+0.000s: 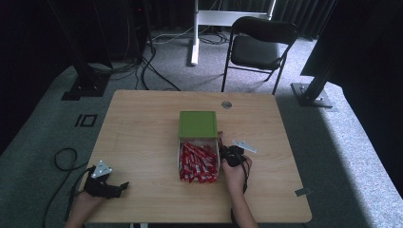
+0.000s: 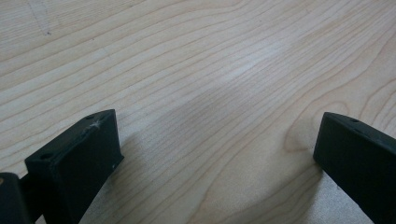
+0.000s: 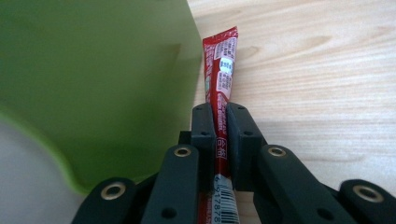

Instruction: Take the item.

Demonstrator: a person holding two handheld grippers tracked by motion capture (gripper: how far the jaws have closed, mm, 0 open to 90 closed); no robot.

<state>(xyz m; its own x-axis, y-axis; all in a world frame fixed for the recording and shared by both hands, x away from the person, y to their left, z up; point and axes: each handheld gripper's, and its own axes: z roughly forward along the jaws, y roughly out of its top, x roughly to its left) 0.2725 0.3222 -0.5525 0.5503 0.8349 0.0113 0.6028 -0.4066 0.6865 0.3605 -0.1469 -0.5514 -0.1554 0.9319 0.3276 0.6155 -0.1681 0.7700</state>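
We found right claw (image 3: 219,126) clamped on red sachet (image 3: 219,70) beside green box (image 3: 93,70), centre frame, presumably for transfer; left claw (image 2: 215,154) gaped empty over bench (image 2: 210,56).

Your right gripper (image 1: 227,151) has the green box (image 3: 93,84) wall tight on one side; bare tabletop (image 1: 266,137) lies open on the other. Around your left gripper (image 1: 119,186), only bare wood lies between the spread jaws.
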